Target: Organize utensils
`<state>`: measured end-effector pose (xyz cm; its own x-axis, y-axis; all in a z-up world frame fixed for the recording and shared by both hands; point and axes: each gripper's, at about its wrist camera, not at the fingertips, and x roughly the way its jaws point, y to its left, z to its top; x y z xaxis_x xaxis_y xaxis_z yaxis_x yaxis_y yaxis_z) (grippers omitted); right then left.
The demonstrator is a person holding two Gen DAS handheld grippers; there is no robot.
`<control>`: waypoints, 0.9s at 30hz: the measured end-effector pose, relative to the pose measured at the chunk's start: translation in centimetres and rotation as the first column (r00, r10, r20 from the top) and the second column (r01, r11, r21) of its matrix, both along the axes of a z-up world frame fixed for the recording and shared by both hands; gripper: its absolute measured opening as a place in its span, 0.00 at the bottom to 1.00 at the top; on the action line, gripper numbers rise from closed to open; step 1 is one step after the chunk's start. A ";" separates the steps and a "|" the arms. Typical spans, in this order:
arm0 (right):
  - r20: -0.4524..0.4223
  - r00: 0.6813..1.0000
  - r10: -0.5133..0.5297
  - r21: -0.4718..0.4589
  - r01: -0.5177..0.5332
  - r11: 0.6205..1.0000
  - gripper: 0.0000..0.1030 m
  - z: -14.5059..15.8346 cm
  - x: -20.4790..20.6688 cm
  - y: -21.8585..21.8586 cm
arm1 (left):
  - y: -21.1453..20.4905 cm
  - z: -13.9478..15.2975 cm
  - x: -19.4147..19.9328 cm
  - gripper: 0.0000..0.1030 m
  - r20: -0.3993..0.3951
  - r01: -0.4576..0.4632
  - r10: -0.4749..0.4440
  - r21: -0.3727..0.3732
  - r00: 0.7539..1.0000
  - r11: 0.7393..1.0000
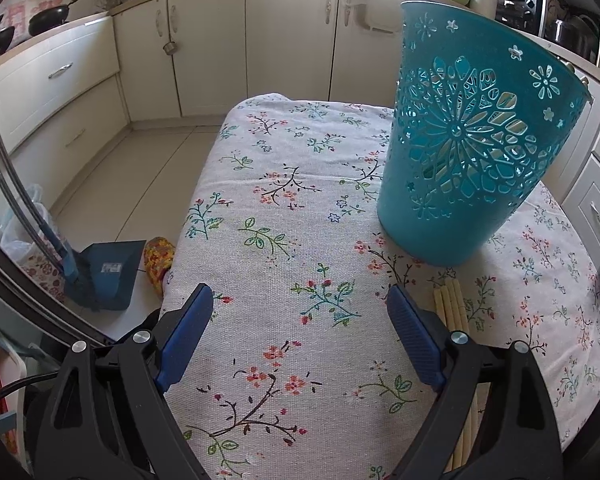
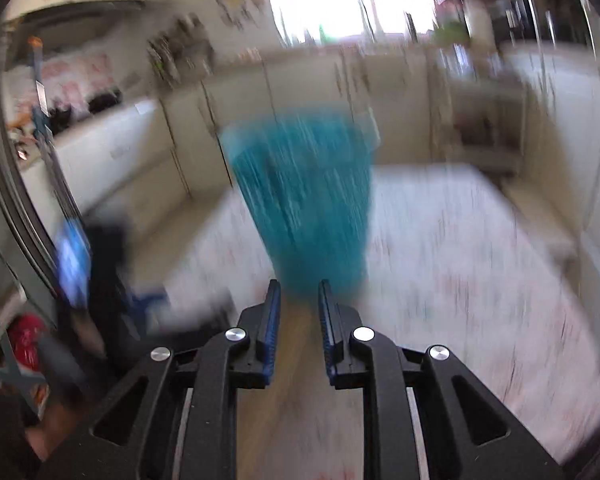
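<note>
Two hand-held grippers are working over the cloth-covered surface [image 1: 284, 208]: the left hand-held gripper [image 1: 300, 304] is gaping wide, gripping nothing, with wooden chopsticks [image 1: 452, 308] lying just beside its right finger. Beyond, the teal basket [image 1: 472, 140] is standing upright. The right hand-held gripper [image 2: 299, 294] is standing slightly parted; its blurred view is hiding any contents.

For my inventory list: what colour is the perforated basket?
Teal basket, clearest in left wrist view.

blue dustpan [image 1: 114, 270] (floor), black wok [image 1: 54, 18]
</note>
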<state>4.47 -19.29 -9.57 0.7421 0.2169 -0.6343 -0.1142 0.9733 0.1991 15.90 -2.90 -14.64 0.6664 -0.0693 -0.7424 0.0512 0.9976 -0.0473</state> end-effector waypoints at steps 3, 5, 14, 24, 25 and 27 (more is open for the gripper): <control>-0.125 0.992 0.022 0.006 -0.021 1.000 0.16 -3.0 0.7 0.2 | 0.0 0.0 0.0 0.82 -0.001 -0.003 0.003 0.003 1.000 1.000; -0.149 0.988 0.036 0.009 -0.035 0.999 0.16 -3.5 1.5 0.6 | 0.1 0.0 0.0 0.82 -0.002 -0.008 0.008 0.001 1.000 1.000; -0.201 0.979 0.037 0.002 -0.037 0.999 0.16 -5.1 3.7 1.9 | 0.2 0.0 0.1 0.82 0.001 -0.010 0.010 -0.014 1.000 1.000; -0.193 0.980 0.046 -0.074 -0.061 0.995 0.13 -5.4 3.6 2.8 | 0.2 0.1 0.0 0.82 0.002 -0.005 0.005 -0.026 1.000 1.000; -0.197 0.979 0.048 -0.086 -0.066 0.994 0.10 -5.3 3.5 2.7 | 0.2 0.1 0.0 0.82 0.002 -0.005 0.006 -0.028 1.000 1.000; -0.212 0.976 0.053 -0.102 -0.076 0.992 0.09 -5.2 3.4 2.2 | 0.2 0.1 0.0 0.82 0.003 0.002 -0.002 -0.032 1.000 0.999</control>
<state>7.83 -17.04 -14.76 0.5780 0.1812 -0.7957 -0.1448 0.9823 0.1185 15.88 -2.73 -14.55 0.6683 -0.0946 -0.7378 0.0534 0.9954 -0.0793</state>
